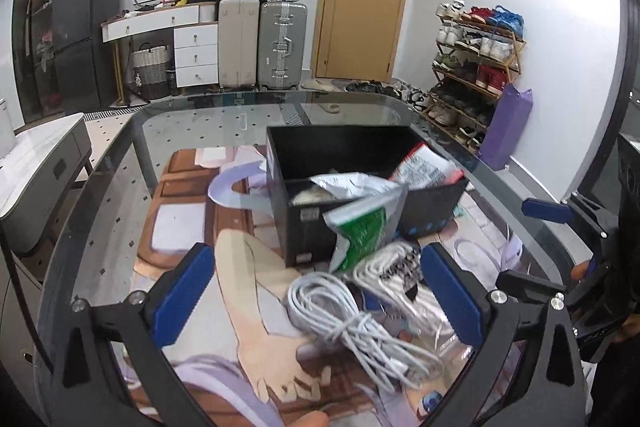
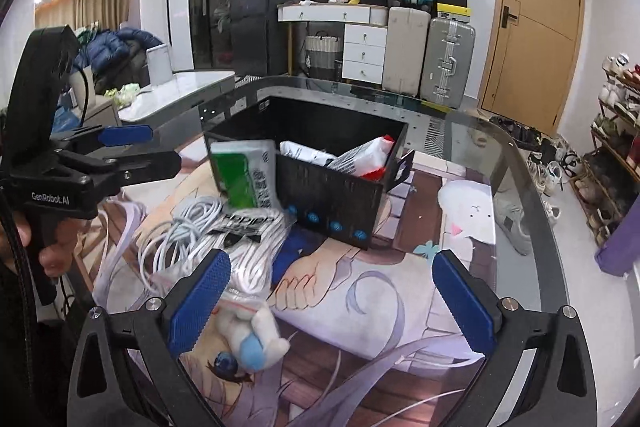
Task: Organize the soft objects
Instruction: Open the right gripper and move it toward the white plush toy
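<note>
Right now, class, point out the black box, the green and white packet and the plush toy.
black box (image 2: 328, 195), right wrist view, its front wall.
green and white packet (image 2: 244, 179), right wrist view, its green panel.
plush toy (image 2: 256, 337), right wrist view, its body.

Glossy glass table (image 1: 120, 163) under a smooth printed mat (image 1: 248, 291). Matt black box (image 1: 316, 227), crinkly shiny plastic packet (image 1: 360, 223), smooth white cable (image 1: 344, 311), fuzzy cloth plush (image 2: 256, 339).

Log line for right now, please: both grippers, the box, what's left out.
left gripper: open, empty | right gripper: open, empty | black box: holds packets | green-white packet: leaning on box | white cables, plush toy: on mat
</note>
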The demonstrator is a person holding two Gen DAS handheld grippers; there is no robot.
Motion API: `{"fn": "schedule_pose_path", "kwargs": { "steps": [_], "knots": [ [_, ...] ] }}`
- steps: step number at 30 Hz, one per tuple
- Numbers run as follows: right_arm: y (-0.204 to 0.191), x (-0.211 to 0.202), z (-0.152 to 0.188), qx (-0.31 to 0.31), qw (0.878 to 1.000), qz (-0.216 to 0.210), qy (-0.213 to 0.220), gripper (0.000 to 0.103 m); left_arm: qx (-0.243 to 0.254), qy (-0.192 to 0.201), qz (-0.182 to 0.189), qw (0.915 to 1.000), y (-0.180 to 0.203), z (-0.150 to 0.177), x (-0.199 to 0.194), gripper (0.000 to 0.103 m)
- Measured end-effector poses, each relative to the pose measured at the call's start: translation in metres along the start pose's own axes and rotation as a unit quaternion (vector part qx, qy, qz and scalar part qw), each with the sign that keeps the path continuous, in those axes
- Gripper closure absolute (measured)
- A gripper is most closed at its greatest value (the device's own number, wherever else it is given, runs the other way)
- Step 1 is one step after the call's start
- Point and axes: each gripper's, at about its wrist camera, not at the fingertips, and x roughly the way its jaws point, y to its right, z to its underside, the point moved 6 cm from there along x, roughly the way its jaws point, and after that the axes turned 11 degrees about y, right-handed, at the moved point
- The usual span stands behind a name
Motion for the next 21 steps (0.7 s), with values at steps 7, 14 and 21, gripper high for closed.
{"fn": "schedule_pose_path", "kwargs": {
  "steps": [7, 14, 21],
  "knots": [
    [-0.001, -0.002, 0.004, 0.0, 1.0, -0.009, -0.01, 0.001, 0.01, -0.011, 0.001, 0.9999, 0.004, 0.013, -0.005, 0.0],
    [-0.012, 0.002, 0.014, -0.017, 0.999, -0.036, -0.033, 0.001, 0.007, -0.021, 0.003, 0.9998, 0.008, 0.027, -0.003, 0.0],
    [-0.024, 0.006, 0.024, -0.034, 0.996, -0.058, -0.052, 0.0, 0.0, -0.02, 0.011, 0.9997, 0.007, 0.025, -0.005, 0.0]
  ]
}}
